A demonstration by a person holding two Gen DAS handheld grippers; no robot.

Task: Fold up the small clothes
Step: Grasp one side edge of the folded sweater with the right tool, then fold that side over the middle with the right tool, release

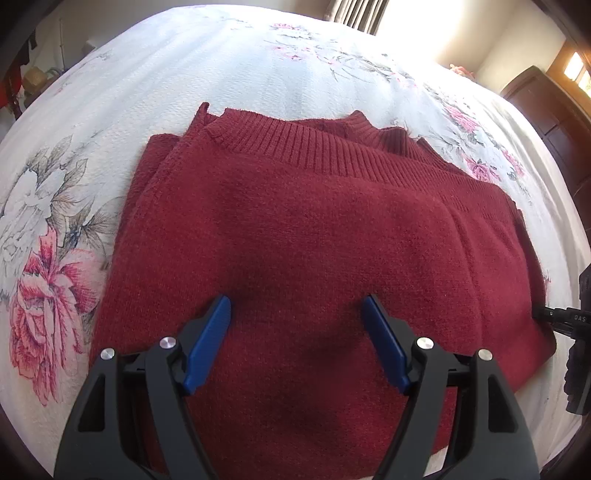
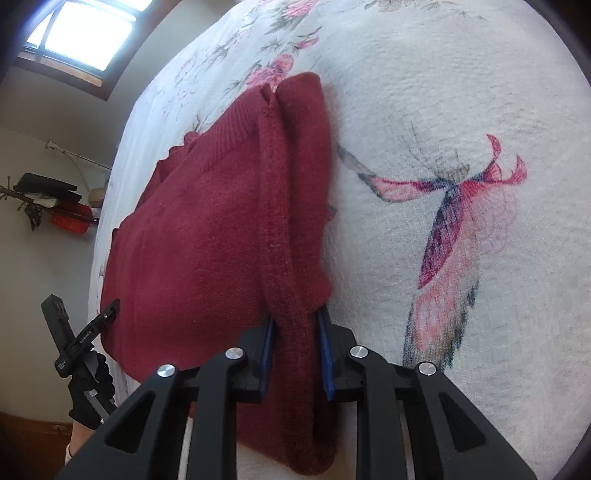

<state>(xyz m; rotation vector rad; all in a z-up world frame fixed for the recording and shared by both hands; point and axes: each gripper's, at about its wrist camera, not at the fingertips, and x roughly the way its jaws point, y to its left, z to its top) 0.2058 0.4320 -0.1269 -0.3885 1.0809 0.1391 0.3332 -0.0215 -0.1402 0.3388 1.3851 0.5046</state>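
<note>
A dark red knitted sweater (image 1: 295,229) lies folded on the floral bedspread (image 1: 184,74), its ribbed hem towards the far side. My left gripper (image 1: 295,314) hovers over the near part of the sweater, open, with nothing between its blue pads (image 1: 210,339). In the right wrist view the same sweater (image 2: 192,240) fills the left half, and my right gripper (image 2: 295,321) is shut on a thick folded edge of it, the knit squeezed between the blue pads (image 2: 325,347). The right gripper shows at the right edge of the left wrist view (image 1: 565,317).
The white bedspread (image 2: 443,92) with pink flower prints spreads all around the sweater. A gloved hand (image 2: 88,391) holds the left gripper's handle at lower left. A window (image 2: 85,33), dark wooden furniture (image 1: 546,110) and a wall shelf (image 2: 48,199) lie beyond the bed.
</note>
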